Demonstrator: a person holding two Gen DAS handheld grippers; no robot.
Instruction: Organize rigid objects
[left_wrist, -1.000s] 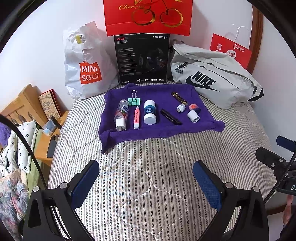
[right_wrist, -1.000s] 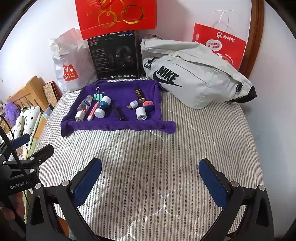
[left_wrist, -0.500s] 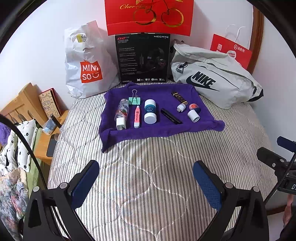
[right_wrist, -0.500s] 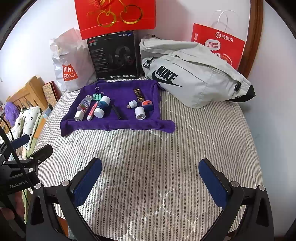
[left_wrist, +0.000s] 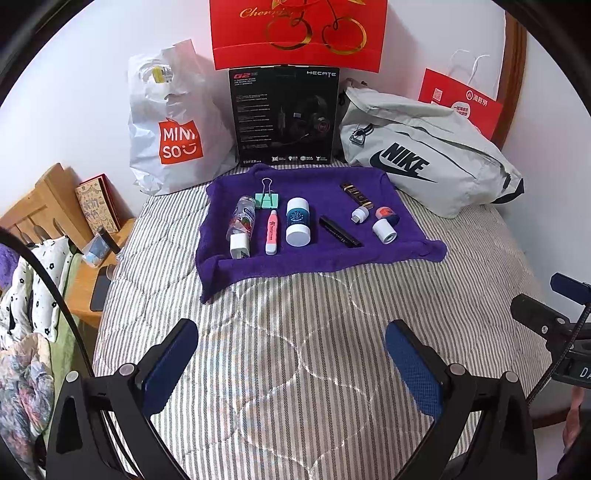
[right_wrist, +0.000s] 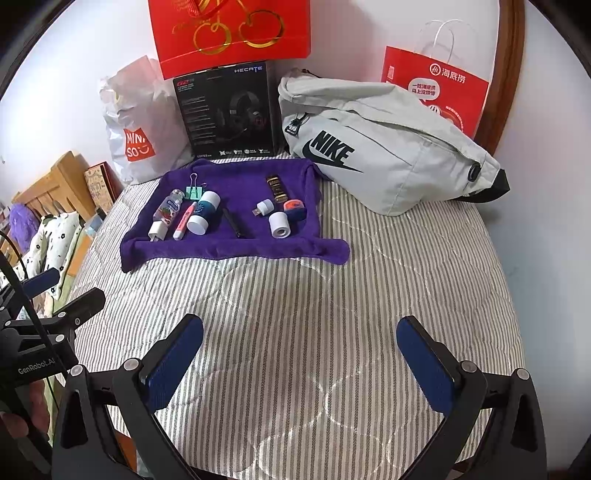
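On the striped bed (left_wrist: 295, 350), a purple towel (left_wrist: 314, 254) holds small items; the grey Nike bag (left_wrist: 436, 155) lies just right, contents hidden. The left gripper (left_wrist: 291, 360) and right gripper (right_wrist: 301, 354) hover nearer, jaws spread, empty.

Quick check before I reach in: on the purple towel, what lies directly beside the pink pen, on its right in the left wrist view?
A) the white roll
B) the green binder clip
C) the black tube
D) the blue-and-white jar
D: the blue-and-white jar lies right of the pink pen on the purple towel.
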